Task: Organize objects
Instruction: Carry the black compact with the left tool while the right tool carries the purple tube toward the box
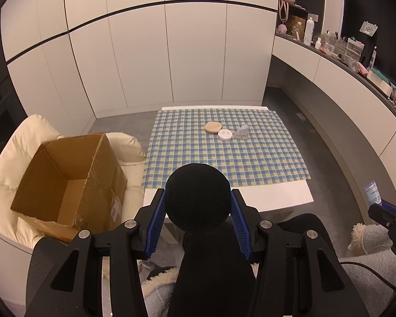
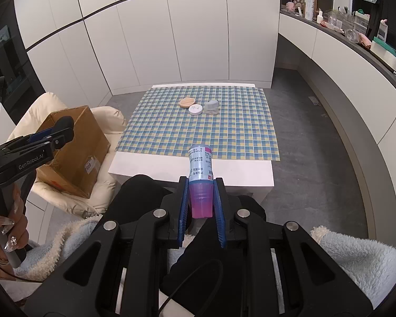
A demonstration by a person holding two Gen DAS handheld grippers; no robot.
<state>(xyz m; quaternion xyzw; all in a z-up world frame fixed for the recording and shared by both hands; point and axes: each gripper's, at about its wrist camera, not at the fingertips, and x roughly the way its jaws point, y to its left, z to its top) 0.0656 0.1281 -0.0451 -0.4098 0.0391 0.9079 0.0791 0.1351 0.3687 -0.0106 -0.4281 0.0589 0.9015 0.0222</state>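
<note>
Left wrist view: left gripper [image 1: 198,206] clamped on a black foam ball [image 1: 198,196], held above the near edge of a white table [image 1: 277,196] with a blue-and-yellow checked cloth [image 1: 198,155]; far on the cloth, tan round lid [image 1: 213,127], white round tin [image 1: 225,134] and grey clear-based container [image 1: 241,132] clustered close together; open cardboard box [image 1: 71,179] on a cream cushion [image 1: 18,153] at left. Right wrist view: right gripper [image 2: 201,190] closed on the pink cap of a labelled bottle [image 2: 200,166], pointed toward the table.
</note>
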